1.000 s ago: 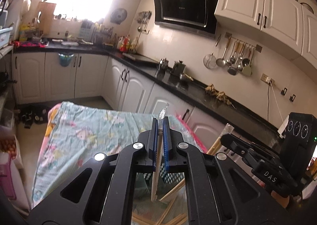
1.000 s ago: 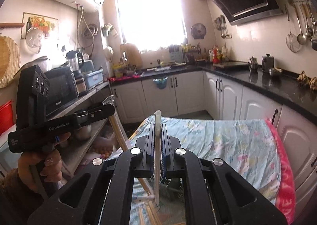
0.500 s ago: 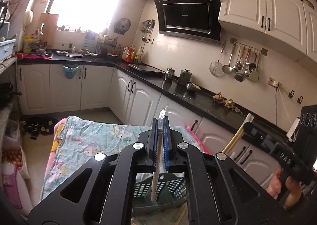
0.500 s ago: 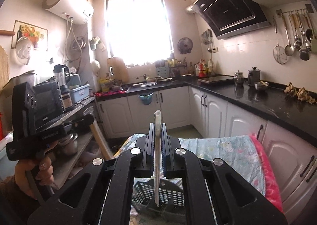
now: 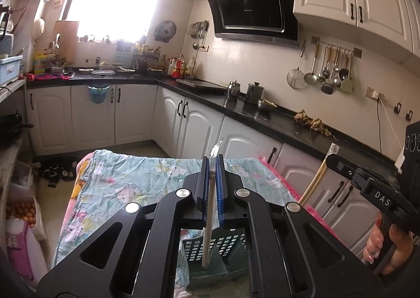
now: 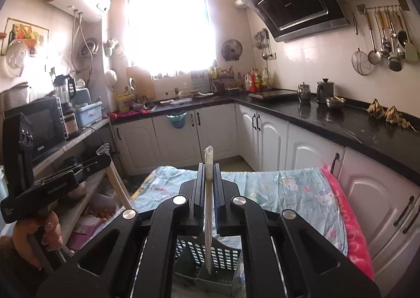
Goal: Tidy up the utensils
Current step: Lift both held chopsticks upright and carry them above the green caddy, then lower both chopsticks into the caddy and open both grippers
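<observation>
My left gripper (image 5: 212,166) is shut on a wooden chopstick in a clear wrapper (image 5: 210,208), held nearly upright with its lower end hanging over a grey-green perforated basket (image 5: 225,250). In the right wrist view, my right gripper (image 6: 208,169) is shut on a wrapped chopstick (image 6: 208,206) whose lower tip hangs over the same basket (image 6: 223,258). Each gripper also shows in the other's view: the right gripper (image 5: 338,164) with its chopstick (image 5: 315,182), and the left gripper (image 6: 97,162) with its chopstick (image 6: 116,185). A hand (image 6: 34,235) holds each handle.
The basket stands on a table under a light blue patterned cloth (image 5: 126,179) with a pink edge (image 6: 351,227). White cabinets and a black counter (image 5: 262,116) run along the right. A shelf with a microwave (image 6: 42,127) stands at the left.
Both grippers moved with their chopsticks from above loose chopsticks on the table to above the basket, and sank a little. Both stayed shut.
</observation>
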The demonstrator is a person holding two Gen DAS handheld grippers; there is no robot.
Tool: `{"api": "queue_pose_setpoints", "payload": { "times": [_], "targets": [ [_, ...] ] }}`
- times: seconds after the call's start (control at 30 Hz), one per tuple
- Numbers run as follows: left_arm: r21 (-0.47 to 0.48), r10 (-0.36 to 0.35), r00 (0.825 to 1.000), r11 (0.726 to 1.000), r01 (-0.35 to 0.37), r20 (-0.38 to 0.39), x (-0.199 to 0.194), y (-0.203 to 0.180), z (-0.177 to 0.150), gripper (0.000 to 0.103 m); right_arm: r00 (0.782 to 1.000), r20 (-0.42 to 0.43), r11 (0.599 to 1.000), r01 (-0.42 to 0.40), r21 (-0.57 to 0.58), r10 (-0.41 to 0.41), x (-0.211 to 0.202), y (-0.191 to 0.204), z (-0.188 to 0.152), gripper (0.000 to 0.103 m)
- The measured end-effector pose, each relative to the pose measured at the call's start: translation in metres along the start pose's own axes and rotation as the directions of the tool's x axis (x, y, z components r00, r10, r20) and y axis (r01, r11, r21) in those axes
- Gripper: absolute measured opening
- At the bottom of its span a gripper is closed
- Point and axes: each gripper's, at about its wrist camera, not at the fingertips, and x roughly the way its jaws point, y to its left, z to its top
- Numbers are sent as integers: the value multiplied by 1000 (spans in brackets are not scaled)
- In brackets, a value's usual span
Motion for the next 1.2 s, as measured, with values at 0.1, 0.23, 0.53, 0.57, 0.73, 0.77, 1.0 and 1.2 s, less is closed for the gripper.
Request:
{"api": "queue_pose_setpoints", "payload": {
  "times": [0.1, 0.23, 0.53, 0.57, 0.73, 0.77, 1.0, 1.2],
  "targets": [
    [1, 3, 1000, 1000, -3, -14, 7, 2, -9, 2, 1000, -15, 1000, 13, -5, -13, 9, 1, -10, 6],
    [-9, 2, 999, 1000, -2, -40, 15, 7, -24, 2, 999, -40, 999, 32, -14, -32, 21, 3, -22, 6],
    [-22, 5, 996, 1000, -7, -86, 25, 15, -43, 3, 994, -86, 998, 61, -3, -61, 35, 6, -43, 8],
    [-25, 5, 996, 1000, -7, -87, 25, 16, -44, 5, 994, -90, 998, 61, 2, -60, 36, 5, -44, 9],
    [-33, 9, 996, 999, -12, -89, 19, 18, -48, 28, 994, -85, 997, 74, 15, -72, 30, 4, -48, 35],
    [-35, 9, 996, 999, -12, -89, 17, 19, -47, 31, 993, -83, 997, 80, 11, -79, 28, 5, -49, 36],
    [-67, 10, 998, 998, -14, -58, -3, 20, -44, 64, 993, -66, 996, 94, 2, -94, 12, 8, -50, 58],
    [-105, 12, 999, 994, -16, -41, -20, 22, -42, 87, 995, -43, 996, 92, -1, -92, -5, 10, -49, 72]
  ]
}}
